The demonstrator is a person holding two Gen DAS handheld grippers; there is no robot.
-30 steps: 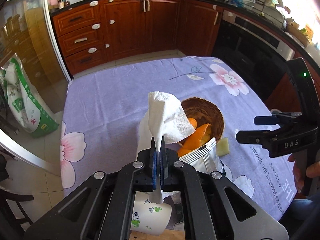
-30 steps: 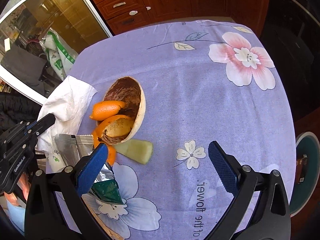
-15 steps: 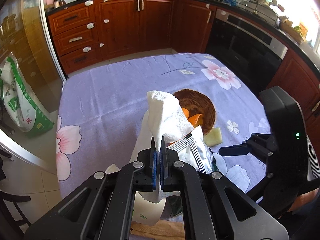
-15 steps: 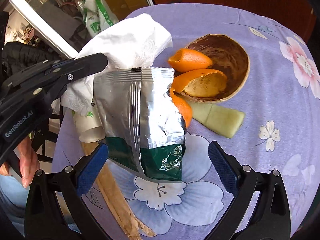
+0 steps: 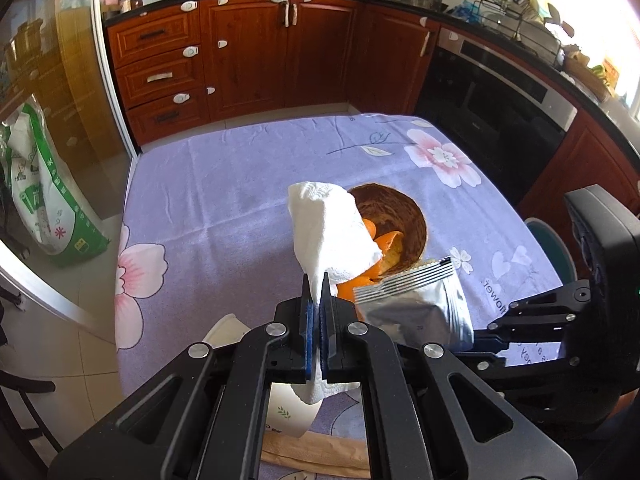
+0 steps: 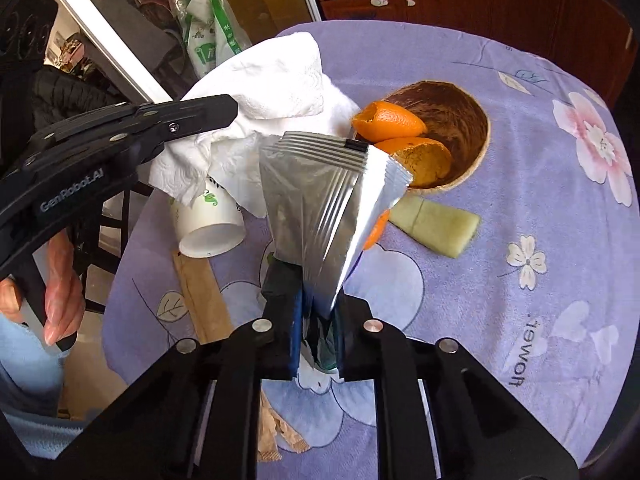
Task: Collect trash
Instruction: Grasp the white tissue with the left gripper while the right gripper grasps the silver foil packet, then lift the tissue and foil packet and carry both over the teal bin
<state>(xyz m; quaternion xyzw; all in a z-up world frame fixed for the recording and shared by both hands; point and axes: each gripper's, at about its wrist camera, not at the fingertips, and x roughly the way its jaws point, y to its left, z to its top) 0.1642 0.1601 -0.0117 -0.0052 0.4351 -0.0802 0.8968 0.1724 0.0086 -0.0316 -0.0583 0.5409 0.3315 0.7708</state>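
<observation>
Two hand-held grippers are both occupied. My left hand-held gripper [image 5: 315, 292] has its jaws pressed together on a white paper towel [image 5: 328, 232], which stands up from the fingers and droops below them; my right hand-held gripper [image 6: 316, 312] is clamped on the lower green end of a silver foil packet [image 6: 324, 200], lifted clear of the surface [image 5: 208, 208].

Trash crowds my near edge of the purple flowered cloth: a white paper cup [image 6: 210, 224] lies on its side just under the towel, a brown paper strip [image 6: 202, 296] runs from beside the cup toward me, and a pale green peel piece [image 6: 436, 224] lies just beside the brown bowl [image 6: 452, 116]. Orange peels [image 6: 388, 120] sit in the bowl, one more [image 6: 376, 228] showing behind the packet.

Most open room lies on the far half of the surface, toward the cabinets [image 5: 248, 56], and on the left side up to the cloth's edge. Beyond that left edge stand a glass door and a green-and-white sack [image 5: 44, 196] on the floor.
</observation>
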